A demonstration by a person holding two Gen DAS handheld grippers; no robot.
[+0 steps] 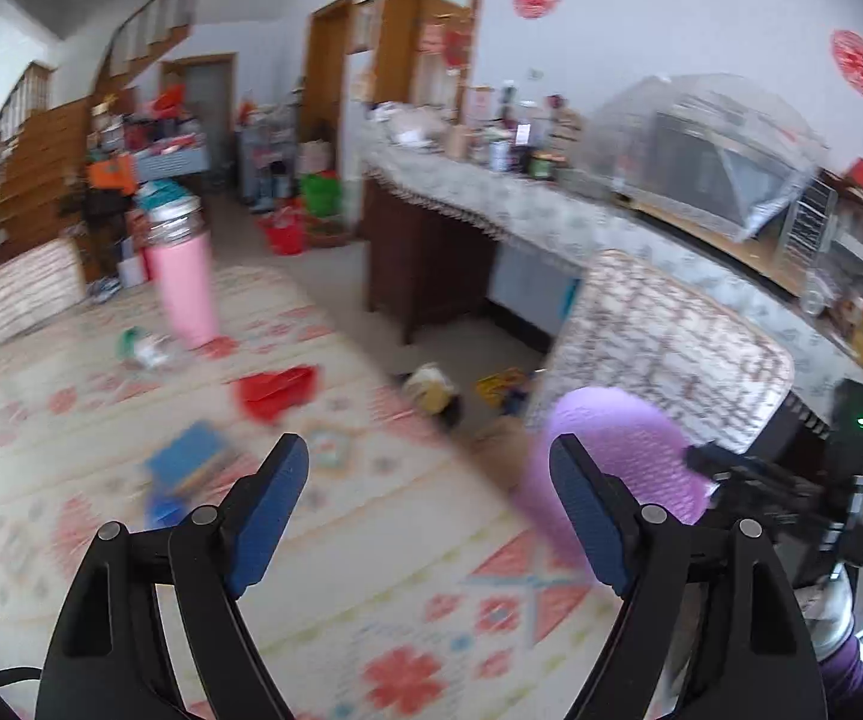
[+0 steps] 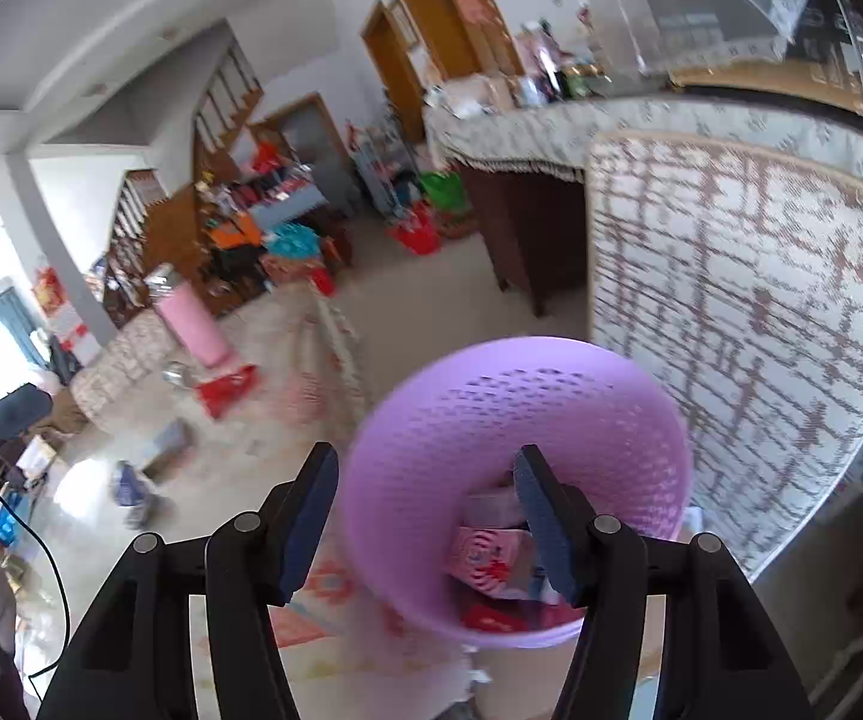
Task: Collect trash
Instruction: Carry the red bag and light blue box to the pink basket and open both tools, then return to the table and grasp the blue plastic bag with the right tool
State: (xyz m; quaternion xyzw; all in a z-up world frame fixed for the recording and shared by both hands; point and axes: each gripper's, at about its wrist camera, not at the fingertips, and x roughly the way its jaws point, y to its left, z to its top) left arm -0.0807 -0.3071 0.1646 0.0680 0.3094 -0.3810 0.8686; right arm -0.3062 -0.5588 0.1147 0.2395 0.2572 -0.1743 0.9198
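My left gripper (image 1: 428, 480) stands wide with nothing between its blue pads (image 1: 269, 510) — below it lies only the patterned tablecloth (image 1: 371, 600), with scraps of trash (image 1: 275, 390) further off. My right gripper (image 2: 425, 510) is parted too, gripping nothing, hanging over the purple basket (image 2: 407, 450) — wrappers (image 2: 485, 558) lie inside, and the right-hand pad sits within the rim.

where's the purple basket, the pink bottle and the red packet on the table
purple basket (image 2: 431, 420): right wrist view, inner back wall.
pink bottle (image 1: 182, 294): left wrist view, middle of its pink body.
red packet (image 1: 275, 390): left wrist view, centre of its red top face.
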